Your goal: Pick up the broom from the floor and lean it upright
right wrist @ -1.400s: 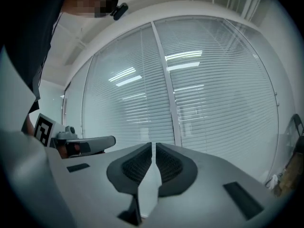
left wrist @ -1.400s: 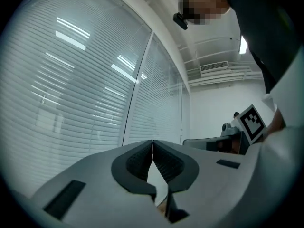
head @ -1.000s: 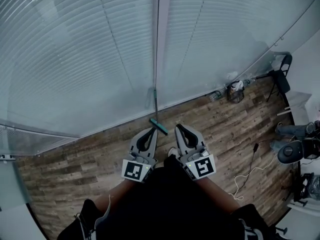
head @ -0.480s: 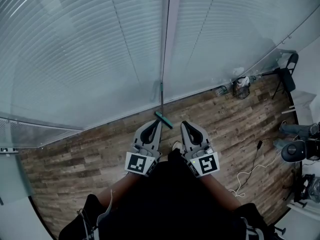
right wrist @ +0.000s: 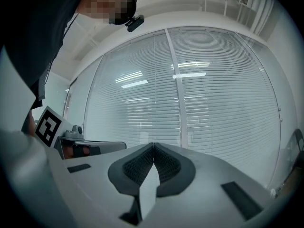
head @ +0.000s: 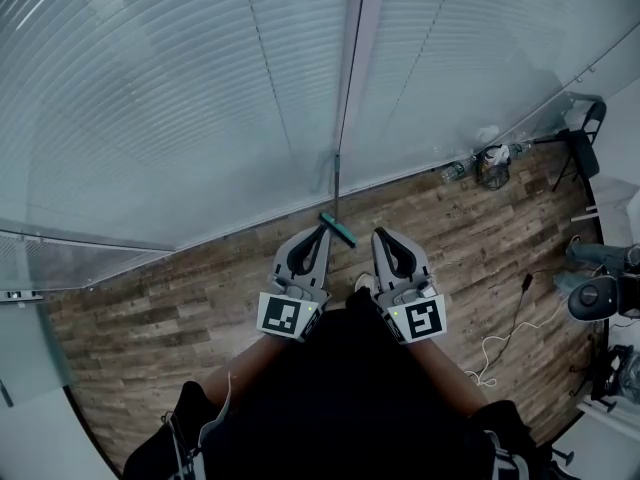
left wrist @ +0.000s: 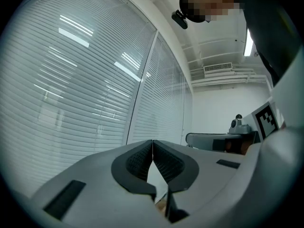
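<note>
Broom place: the broom with a thin dark handle and a teal bar head (head: 337,230) stands at the foot of the wall of white slatted blinds (head: 180,98). Its head is down on the brown wooden plank floor (head: 150,318).
Long axis: upright. The handle runs up from the head along the pale vertical post (head: 355,58) between the two blind panels. It is very thin in the head view, so it only seems to rest on the post; I cannot confirm the contact.
Direction from the fingers: straight ahead of both grippers, toward the blinds. In the head view the teal head shows just beside the tip of the left gripper (head: 322,233). Whether it is really that close or lies lower than the tip, this steep view does not tell.
Nearer hand: the left one. The right gripper (head: 381,236) is a little off to the side of the head.
Left gripper fingers: pressed together along the whole ribbed pads (left wrist: 164,161), with nothing between them; only the blinds are seen beyond.
Right gripper fingers: also pressed together (right wrist: 153,148), pinching nothing and touching nothing.
Stage, as I judge it: the broom looks leaned and free of both grippers, so the coming move needs no new grip on it, only care not to knock the head sideways.
</note>
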### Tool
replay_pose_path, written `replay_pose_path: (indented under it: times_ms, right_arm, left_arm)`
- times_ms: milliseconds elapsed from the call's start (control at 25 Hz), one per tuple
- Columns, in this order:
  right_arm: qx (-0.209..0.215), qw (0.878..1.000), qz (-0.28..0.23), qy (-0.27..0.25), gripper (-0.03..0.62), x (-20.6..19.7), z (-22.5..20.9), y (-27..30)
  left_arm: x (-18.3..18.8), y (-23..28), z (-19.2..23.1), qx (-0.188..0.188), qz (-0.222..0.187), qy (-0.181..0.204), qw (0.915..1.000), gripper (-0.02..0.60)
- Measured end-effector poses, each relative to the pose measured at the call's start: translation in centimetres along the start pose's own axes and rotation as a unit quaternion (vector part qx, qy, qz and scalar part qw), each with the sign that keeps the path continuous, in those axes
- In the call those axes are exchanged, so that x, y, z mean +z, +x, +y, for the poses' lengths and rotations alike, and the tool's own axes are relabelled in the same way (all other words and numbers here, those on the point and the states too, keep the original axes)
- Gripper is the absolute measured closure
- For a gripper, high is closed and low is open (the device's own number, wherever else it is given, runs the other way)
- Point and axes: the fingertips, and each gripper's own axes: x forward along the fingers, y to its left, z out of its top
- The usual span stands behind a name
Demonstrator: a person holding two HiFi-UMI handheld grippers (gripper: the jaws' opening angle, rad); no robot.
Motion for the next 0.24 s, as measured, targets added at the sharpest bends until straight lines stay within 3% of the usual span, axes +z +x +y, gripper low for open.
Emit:
replay_pose_path:
  times_ms: [240]
  right_arm:
    - [-0.005,1.0,-0.01,-0.006,0.576,-0.13,-0.19,0.66]
  left_arm:
    - [0.08,0.5,0.69,-0.003,0.0,-0.004,1.0,0.563]
